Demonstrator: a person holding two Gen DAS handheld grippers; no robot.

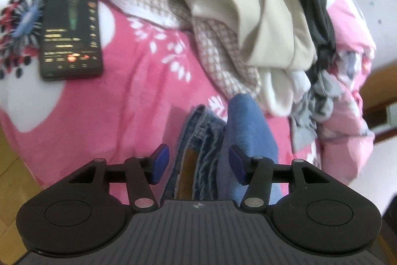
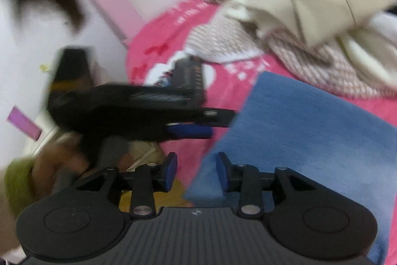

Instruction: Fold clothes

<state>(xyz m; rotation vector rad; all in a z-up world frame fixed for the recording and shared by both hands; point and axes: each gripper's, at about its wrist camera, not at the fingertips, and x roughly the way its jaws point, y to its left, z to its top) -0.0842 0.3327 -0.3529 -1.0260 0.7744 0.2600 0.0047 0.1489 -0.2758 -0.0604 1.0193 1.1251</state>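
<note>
Folded blue denim jeans point(image 1: 238, 140) on pink bed point(image 1: 129, 101); left gripper point(image 1: 197, 165), right gripper point(image 2: 196, 171) agape astride edges, likely for grasp.

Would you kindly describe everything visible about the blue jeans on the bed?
The blue jeans look like mid-blue denim, folded into a thick stack. The left wrist view shows layered edges, bunched seams and a brown patch near the waistband; the right wrist view shows a broad, smooth flat panel. They lie on the pink floral blanket, in front of the unfolded clothes pile. The left gripper is open astride the folded edge; the right gripper is open at the panel's corner.
</note>
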